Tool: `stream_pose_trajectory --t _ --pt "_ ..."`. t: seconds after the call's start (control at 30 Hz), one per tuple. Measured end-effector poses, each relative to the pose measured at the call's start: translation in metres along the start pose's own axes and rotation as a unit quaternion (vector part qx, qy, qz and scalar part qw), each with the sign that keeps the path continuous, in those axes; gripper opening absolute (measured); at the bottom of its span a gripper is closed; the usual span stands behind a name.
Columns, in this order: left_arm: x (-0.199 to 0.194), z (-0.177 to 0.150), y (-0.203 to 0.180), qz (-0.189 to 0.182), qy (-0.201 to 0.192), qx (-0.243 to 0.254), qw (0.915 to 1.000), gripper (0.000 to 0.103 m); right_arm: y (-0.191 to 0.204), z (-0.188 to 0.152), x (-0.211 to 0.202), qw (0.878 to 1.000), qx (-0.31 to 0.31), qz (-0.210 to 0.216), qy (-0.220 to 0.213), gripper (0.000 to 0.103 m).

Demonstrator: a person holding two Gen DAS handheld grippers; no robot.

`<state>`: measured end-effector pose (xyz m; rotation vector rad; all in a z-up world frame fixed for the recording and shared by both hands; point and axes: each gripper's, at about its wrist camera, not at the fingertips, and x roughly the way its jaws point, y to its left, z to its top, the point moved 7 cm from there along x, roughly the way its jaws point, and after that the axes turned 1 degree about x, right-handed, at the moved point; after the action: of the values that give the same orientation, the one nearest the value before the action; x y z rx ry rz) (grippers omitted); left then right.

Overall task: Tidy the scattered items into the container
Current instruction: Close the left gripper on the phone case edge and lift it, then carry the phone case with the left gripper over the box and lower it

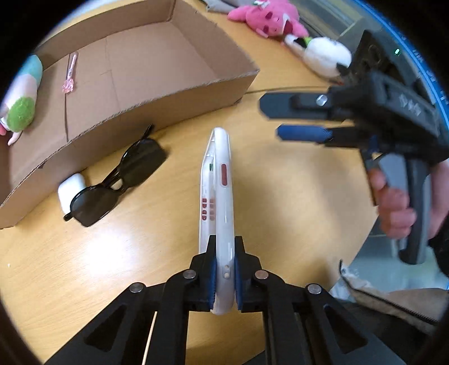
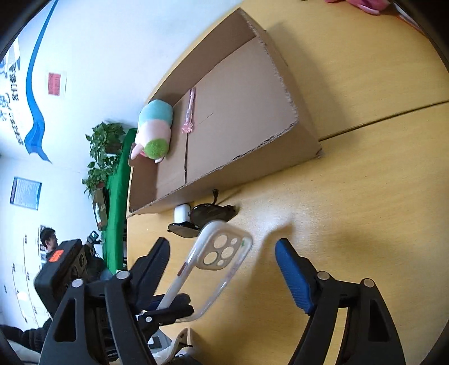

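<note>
Left tongs (image 1: 223, 273): clamped edge-on upon white phone case (image 1: 217, 196), held above the worktop (image 1: 280, 196). Right tongs (image 2: 221, 269): apart, empty. Right wrist view alone shows the case's camera cut-outs, a potted plant (image 2: 103, 157) and a seated person (image 2: 49, 241). Left wrist view alone shows pink plush (image 1: 266, 16), white plush (image 1: 322, 54). Both show cardboard box (image 1: 157, 92) containing green-headed plush (image 1: 22, 98) and pink stick (image 1: 70, 74); sunglasses (image 1: 118, 179) and white earbud case (image 1: 70, 191) lie beside it.
</note>
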<state>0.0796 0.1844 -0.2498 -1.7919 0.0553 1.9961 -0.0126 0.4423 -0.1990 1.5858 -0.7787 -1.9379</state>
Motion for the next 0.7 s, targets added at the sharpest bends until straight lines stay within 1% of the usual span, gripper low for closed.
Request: stream_pose_trajectory --t 0.03,0.1,0.17,0.23,0.27,0.3,0.33,0.37,0.4,0.43,0.53,0.63,0.7 --pt "0.004 0.001 0.000 0.003 0.004 -0.001 1.0000 0.009 0.002 0.000 0.001 1.000 -0.001 -0.005 0.001 0.085" --pt "0.006 -0.004 0.003 -0.004 0.009 -0.005 0.9999 0.009 0.011 0.000 0.007 1.000 -0.011 -0.016 0.016 0.085" --pt "0.009 -0.004 0.000 0.004 0.011 0.010 0.9999 0.009 0.023 -0.003 0.016 0.999 -0.021 -0.029 0.036 0.085" --pt "0.020 0.015 -0.014 0.003 0.012 0.017 0.9998 0.009 0.025 -0.007 0.028 0.996 -0.016 -0.049 0.066 0.084" --pt "0.020 0.015 -0.014 0.001 0.013 0.018 0.9998 0.009 0.024 -0.010 0.036 0.994 -0.012 -0.067 0.081 0.082" --pt "0.020 0.015 -0.014 0.000 0.013 0.019 0.9997 0.009 0.021 -0.013 0.043 0.992 -0.008 -0.087 0.094 0.075" --pt "0.020 0.015 -0.014 -0.001 0.014 0.021 0.9997 0.009 0.017 -0.017 0.046 0.989 -0.004 -0.102 0.105 0.062" --pt "0.021 0.014 -0.014 0.000 0.016 0.026 0.9995 0.009 0.014 -0.020 0.051 0.987 -0.001 -0.111 0.114 0.055" --pt "0.021 0.013 -0.015 0.002 0.016 0.031 0.9994 0.009 0.014 -0.023 0.053 0.987 0.000 -0.109 0.119 0.046" --pt "0.020 0.013 -0.015 0.001 0.016 0.034 0.9993 0.009 0.016 -0.023 0.052 0.987 -0.002 -0.104 0.119 0.035" --pt "0.011 0.017 -0.013 0.002 0.003 0.036 0.9993 0.009 0.027 -0.023 0.048 0.985 -0.034 -0.127 0.115 0.034" --pt "-0.015 0.030 -0.011 0.001 -0.027 0.033 0.9991 0.009 0.044 -0.011 0.035 0.986 -0.044 -0.134 0.088 0.033" --pt "-0.040 0.043 -0.012 0.005 -0.055 0.033 0.9979 0.009 0.064 0.002 0.017 0.988 -0.058 -0.132 0.059 0.032"
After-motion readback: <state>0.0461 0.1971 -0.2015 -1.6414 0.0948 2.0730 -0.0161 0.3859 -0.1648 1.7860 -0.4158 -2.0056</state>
